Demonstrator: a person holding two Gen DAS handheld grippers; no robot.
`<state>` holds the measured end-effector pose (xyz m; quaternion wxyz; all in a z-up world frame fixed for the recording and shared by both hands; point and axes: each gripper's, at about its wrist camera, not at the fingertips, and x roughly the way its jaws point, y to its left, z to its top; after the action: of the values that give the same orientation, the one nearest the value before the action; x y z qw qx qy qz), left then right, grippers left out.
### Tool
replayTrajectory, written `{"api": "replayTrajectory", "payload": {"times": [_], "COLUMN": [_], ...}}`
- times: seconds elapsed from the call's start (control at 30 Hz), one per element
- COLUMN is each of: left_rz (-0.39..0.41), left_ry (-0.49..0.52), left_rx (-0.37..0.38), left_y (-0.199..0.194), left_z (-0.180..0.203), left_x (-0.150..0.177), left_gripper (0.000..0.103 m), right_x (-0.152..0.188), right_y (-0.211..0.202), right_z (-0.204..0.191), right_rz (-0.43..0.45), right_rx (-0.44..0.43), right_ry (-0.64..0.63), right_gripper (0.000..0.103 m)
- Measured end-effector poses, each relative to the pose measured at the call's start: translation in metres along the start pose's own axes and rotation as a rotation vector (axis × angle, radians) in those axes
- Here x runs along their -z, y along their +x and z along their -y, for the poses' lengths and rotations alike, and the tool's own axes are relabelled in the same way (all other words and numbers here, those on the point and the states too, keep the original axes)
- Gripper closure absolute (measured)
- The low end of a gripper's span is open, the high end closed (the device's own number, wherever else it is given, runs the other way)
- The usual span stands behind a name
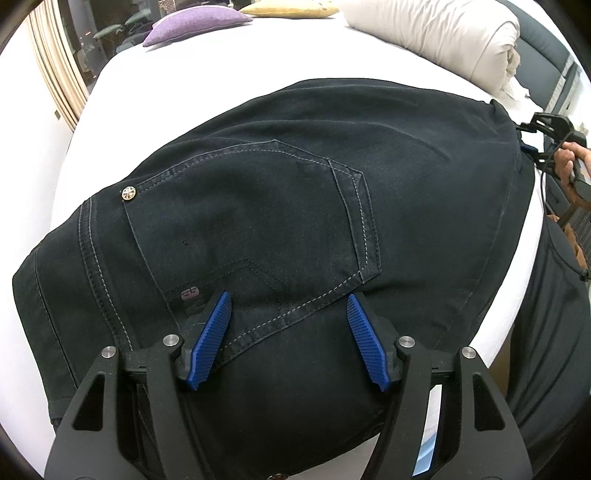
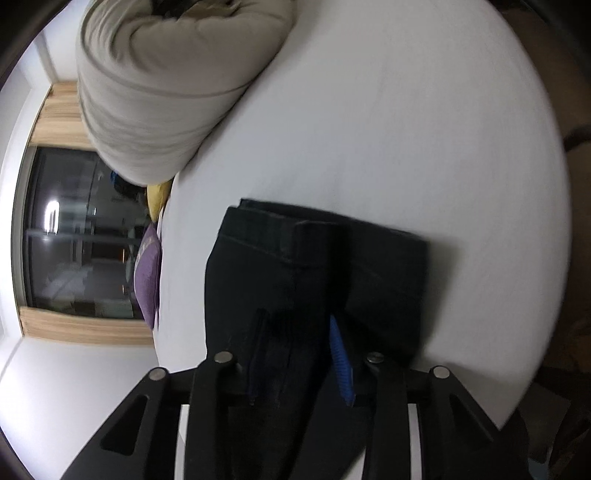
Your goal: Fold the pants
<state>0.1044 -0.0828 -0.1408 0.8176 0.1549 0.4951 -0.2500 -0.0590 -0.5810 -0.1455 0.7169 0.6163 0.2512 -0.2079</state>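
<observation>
Dark navy pants [image 1: 280, 206] lie folded on a white bed [image 1: 229, 62], back pocket and a metal rivet facing up. My left gripper [image 1: 290, 314] is open, its blue pads [image 1: 210, 332] resting low over the near part of the pants with nothing between them. My right gripper [image 2: 299, 354] is shut on a fold of the pants [image 2: 317, 266] at their far end; one blue pad [image 2: 341, 363] shows beside the cloth. In the left wrist view the right gripper [image 1: 532, 147] is at the right edge of the pants, held by a hand.
A rolled beige duvet [image 1: 439, 33] lies at the head of the bed. A purple cushion [image 1: 192, 24] and a yellow cushion [image 1: 291, 7] lie at the far side. A dark window [image 2: 77, 236] is beyond the bed. The person's dark-clothed body [image 1: 554, 314] stands at the bed's edge.
</observation>
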Motion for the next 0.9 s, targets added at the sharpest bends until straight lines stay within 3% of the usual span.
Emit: {"api": "replayTrajectory", "payload": {"times": [0.03, 0.2, 0.37, 0.43, 0.5, 0.57, 0.6, 0.67, 0.73, 0.9], "left_rz": [0.001, 0.006, 0.011, 0.010, 0.009, 0.008, 0.007, 0.013, 0.011, 0.007], "left_ry": [0.000, 0.002, -0.004, -0.004, -0.007, -0.020, -0.027, -0.038, -0.045, -0.014], "left_rx": [0.000, 0.008, 0.028, 0.033, 0.038, 0.046, 0.049, 0.056, 0.059, 0.052], "left_y": [0.000, -0.001, -0.001, -0.002, -0.002, -0.002, -0.001, -0.002, -0.002, -0.001], "left_z": [0.000, -0.001, -0.006, -0.009, -0.011, -0.013, -0.015, -0.018, -0.021, -0.020], "left_x": [0.000, 0.002, 0.003, 0.004, 0.004, 0.003, 0.002, 0.001, 0.001, 0.001], "left_gripper": [0.039, 0.039, 0.039, 0.039, 0.039, 0.039, 0.039, 0.039, 0.039, 0.038], "right_x": [0.000, 0.003, -0.003, -0.003, -0.003, -0.006, -0.009, -0.018, -0.022, -0.020], "right_y": [0.000, -0.017, -0.010, -0.012, -0.026, -0.050, -0.058, -0.060, -0.053, -0.047], "right_z": [-0.003, -0.040, -0.108, -0.156, -0.205, -0.244, -0.251, -0.244, -0.213, -0.075], "right_rz": [-0.001, 0.058, 0.026, 0.016, 0.021, 0.064, 0.090, 0.096, 0.102, 0.105], "right_rx": [0.008, 0.051, 0.010, -0.043, -0.157, -0.300, -0.313, -0.292, -0.223, -0.081], "right_ry": [-0.011, -0.155, -0.248, -0.333, -0.406, -0.470, -0.478, -0.451, -0.406, -0.157], "right_gripper": [0.097, 0.098, 0.098, 0.098, 0.098, 0.099, 0.099, 0.099, 0.099, 0.099]}}
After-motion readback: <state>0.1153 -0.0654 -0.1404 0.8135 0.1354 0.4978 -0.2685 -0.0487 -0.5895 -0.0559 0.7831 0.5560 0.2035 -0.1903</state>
